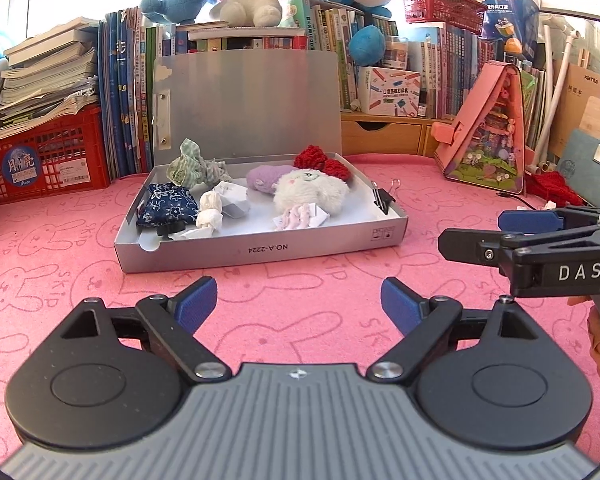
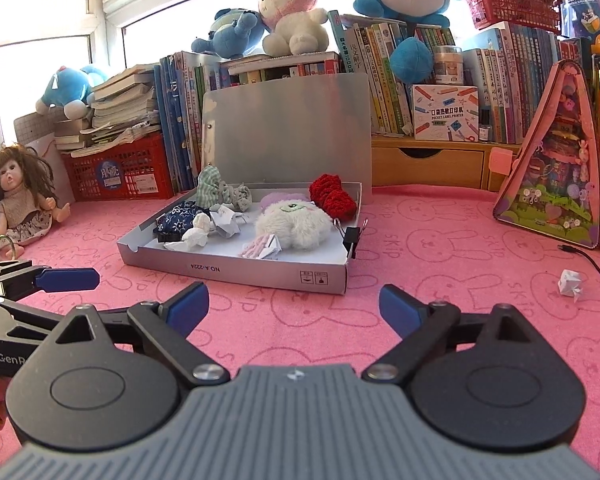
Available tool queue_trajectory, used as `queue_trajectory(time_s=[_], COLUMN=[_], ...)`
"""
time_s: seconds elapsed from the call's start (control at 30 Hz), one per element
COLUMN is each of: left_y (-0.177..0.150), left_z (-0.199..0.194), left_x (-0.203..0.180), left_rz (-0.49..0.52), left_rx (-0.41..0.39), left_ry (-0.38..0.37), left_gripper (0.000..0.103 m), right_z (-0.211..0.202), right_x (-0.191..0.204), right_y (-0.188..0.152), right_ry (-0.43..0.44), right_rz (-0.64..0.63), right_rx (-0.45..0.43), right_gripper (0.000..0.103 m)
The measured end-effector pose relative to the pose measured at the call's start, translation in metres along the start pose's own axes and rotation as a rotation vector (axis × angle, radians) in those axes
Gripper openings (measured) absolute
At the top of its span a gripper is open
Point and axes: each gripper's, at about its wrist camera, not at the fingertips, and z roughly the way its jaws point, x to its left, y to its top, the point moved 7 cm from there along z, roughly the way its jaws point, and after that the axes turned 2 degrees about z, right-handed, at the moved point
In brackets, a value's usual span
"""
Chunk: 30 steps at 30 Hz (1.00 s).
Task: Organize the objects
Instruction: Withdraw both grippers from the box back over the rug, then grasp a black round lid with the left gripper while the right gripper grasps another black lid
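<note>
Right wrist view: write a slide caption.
Open right gripper faces a grey box of small fabric items on a pink mat.

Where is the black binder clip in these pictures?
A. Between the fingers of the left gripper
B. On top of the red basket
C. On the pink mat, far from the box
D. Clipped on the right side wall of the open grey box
D: the black binder clip sits on the right side wall of the open grey box, beside the white fluffy toy, with its wire handles sticking up.
</note>
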Motion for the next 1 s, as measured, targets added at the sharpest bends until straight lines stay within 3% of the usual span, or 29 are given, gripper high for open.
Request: queue_trajectory(time_s=[0.27,0.63,0.93,1.0], left_y=[-0.032,-0.071,-0.087,-0.089], left_z=[-0.031,-0.039,-0.04,-0.04], left_x=[-0.029,-0.053,-0.065,-0.068], left_rz=[0.034,0.037,0.065,0.067], left_rx=[-0.024,0.029,0.044,0.048], left_ry=[-0.035,-0.066,-0.064,-0.07], left_gripper=[0.092,0.092,0.09,0.085], right_z=[-0.035,-0.068,-0.08,-0.083], right_x=[-0.006,-0.009,-0.003,-0.001], right_y=[-0.029,-0.066,-0.089,-0.095], right_ry=[-0.037,-0.078,-0.053,-0.044], right_rz=[-0.04,-0.096,-0.137,-0.152], right_rx=[-0.008,-0.002,0.033,0.036], right_gripper=[0.097,0.097,0.096,0.096])
